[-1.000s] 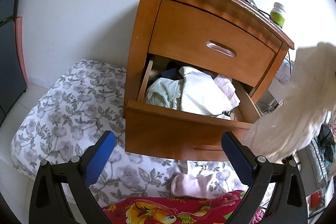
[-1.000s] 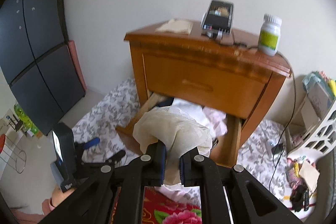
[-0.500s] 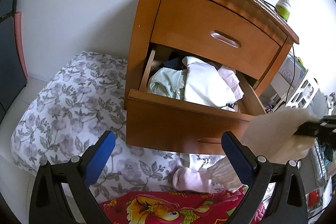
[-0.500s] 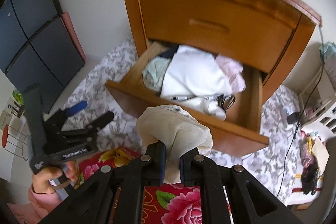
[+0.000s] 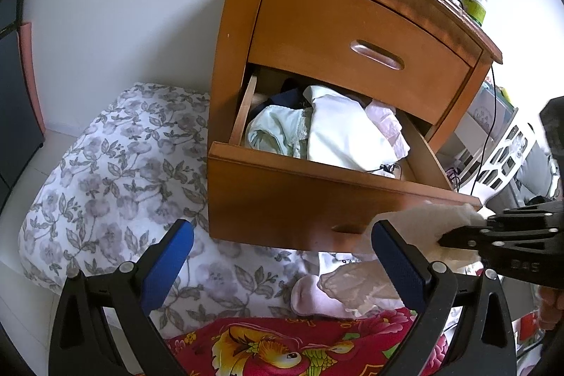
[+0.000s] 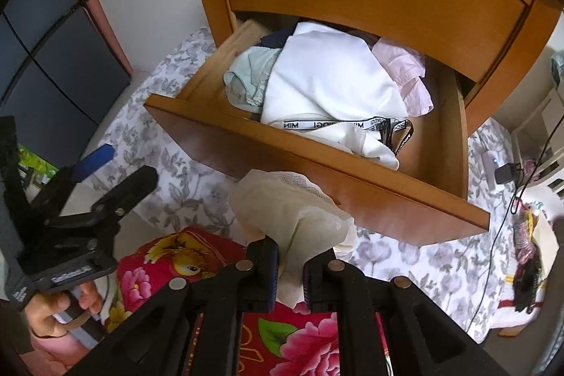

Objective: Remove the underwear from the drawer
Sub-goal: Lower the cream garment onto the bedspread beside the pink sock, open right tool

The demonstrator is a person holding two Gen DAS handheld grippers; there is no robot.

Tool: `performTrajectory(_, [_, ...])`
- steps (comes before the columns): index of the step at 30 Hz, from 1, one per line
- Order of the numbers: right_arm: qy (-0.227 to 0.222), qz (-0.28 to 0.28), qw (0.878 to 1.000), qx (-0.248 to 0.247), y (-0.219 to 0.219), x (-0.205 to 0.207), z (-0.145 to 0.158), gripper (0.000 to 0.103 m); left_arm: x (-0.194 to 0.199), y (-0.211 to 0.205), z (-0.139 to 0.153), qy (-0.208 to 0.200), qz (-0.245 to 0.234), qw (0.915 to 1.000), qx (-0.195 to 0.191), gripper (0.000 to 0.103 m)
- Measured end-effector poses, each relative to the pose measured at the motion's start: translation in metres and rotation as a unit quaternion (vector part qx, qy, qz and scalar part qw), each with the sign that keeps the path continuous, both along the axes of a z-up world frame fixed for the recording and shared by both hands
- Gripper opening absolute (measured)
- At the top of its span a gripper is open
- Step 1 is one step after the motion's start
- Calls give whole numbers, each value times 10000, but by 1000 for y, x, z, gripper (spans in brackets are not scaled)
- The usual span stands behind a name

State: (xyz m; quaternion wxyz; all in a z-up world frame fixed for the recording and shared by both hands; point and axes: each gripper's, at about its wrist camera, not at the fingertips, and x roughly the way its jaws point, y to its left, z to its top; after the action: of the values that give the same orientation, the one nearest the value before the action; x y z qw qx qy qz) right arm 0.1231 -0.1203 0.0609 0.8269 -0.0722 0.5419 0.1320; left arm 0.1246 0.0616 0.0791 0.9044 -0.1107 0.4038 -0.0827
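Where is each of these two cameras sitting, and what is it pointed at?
Left wrist view: on the left tool, jaws wide and holding nothing, aimed down at the open drawer; the right tool enters at the right.
Right wrist view: on the right tool, aimed steeply down over the drawer front, pinching a cream garment; the left tool and the hand holding it show at the left.
Shared: drawer, cream garment, white garment, red floral cloth.
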Motion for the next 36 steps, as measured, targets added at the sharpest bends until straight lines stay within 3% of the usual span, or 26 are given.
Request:
performTrajectory(9, [470, -138, 9988, -14, 1, 12, -38, 13, 2, -2, -3, 49, -74, 9999, 54, 101])
performTrajectory(13, [460, -160, 9988, 10, -3, 14, -36, 22, 2, -2, -3, 54, -80, 9999, 60, 101])
performTrajectory(26, [95, -361, 9991, 221, -16, 9, -18, 23, 1, -2, -4, 65, -76, 9999, 100, 101])
performTrajectory(27, [45, -379, 9989, 269, -17, 8, -16, 29, 1, -3, -3, 64, -78, 9999, 108, 101])
performTrajectory(30, [-164, -514, 9979, 355, -23, 3, -8, 58, 0, -4, -3, 68, -82, 9999, 127, 101])
performTrajectory(33, [-390, -687, 9958, 469, -29, -3, 0, 61, 0, -5, -4, 90, -72, 9998, 174, 101])
performTrajectory(36, [-633, -866, 9934, 414, -36, -7, 8, 73, 1, -4, -4, 116, -24, 9997, 197, 101])
